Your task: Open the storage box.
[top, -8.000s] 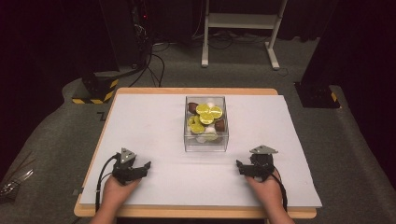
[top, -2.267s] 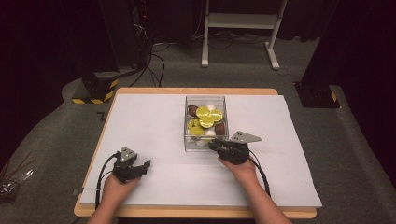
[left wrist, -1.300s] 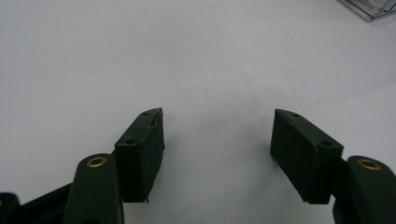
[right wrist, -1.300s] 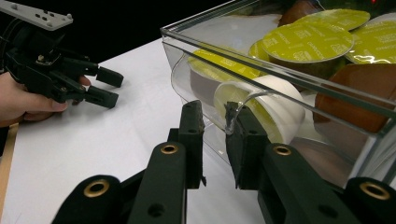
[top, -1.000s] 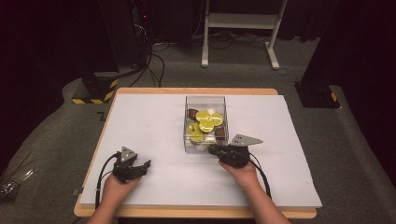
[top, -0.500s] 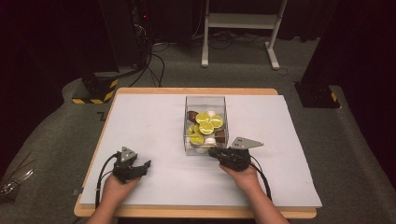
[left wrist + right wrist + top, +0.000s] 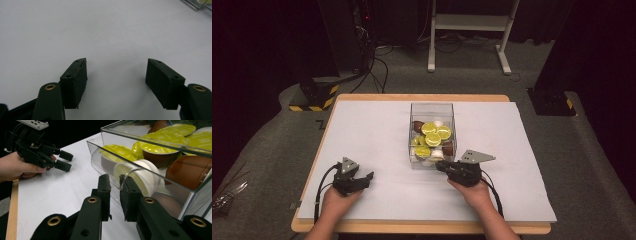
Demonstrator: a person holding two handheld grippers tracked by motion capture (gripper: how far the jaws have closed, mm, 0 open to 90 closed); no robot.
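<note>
A clear plastic box [image 7: 432,106] stands at the middle of the white table sheet, holding several coffee capsules [image 7: 432,139] with yellow lids, brown or white cups. My right gripper [image 7: 440,165] is at the box's near wall. In the right gripper view its jaws [image 7: 115,180] are shut on that clear wall [image 7: 150,173], one jaw outside and one inside beside a white capsule [image 7: 147,176]. My left gripper [image 7: 369,178] rests at the front left of the sheet, open [image 7: 116,68], nothing between its jaws; the right gripper view shows it [image 7: 63,161] farther off.
The white sheet [image 7: 377,130] covers a wooden table whose edge [image 7: 422,227] runs along the front. Grey carpet, a black stand with yellow-striped base [image 7: 312,97] and a white frame [image 7: 467,30] lie beyond the table.
My right gripper has come from the front right of the sheet to the box and closed on its near wall. The capsules inside have shifted toward the near side. The left gripper has stayed put.
</note>
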